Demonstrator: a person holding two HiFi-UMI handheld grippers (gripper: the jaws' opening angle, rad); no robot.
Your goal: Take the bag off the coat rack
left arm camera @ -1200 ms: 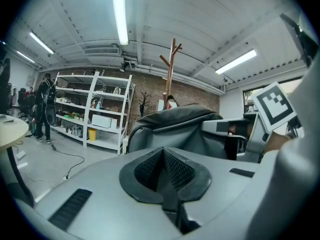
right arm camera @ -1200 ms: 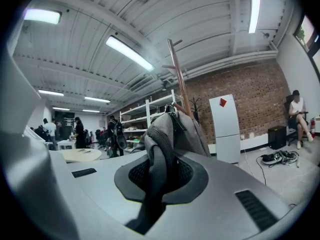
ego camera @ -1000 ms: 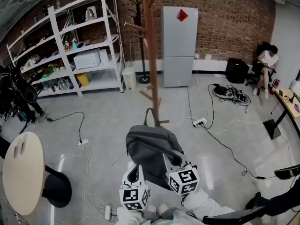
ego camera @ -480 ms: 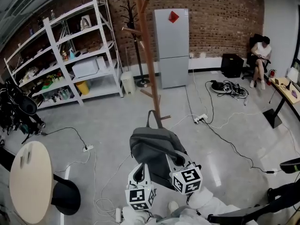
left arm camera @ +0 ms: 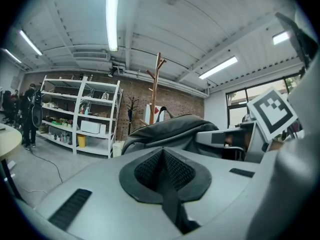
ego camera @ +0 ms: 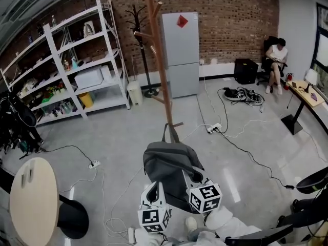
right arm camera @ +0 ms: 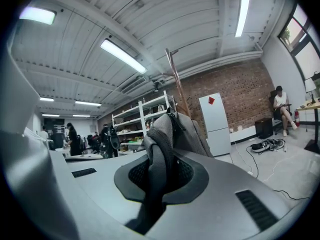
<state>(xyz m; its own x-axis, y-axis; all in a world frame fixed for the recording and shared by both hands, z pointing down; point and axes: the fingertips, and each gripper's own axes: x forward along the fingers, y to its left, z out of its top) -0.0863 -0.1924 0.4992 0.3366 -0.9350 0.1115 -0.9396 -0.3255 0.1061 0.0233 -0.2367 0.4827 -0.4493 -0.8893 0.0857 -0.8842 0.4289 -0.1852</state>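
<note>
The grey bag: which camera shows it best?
The head view: the whole bag shows from above, in front of the coat rack. The right gripper view shows its strap pinched in the right gripper; the left gripper view shows only its top.

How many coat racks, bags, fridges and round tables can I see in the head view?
Coat racks: 2 (wooden coat rack, black coat rack)
Bag: 1
Fridge: 1
Round table: 1
Total: 5
</note>
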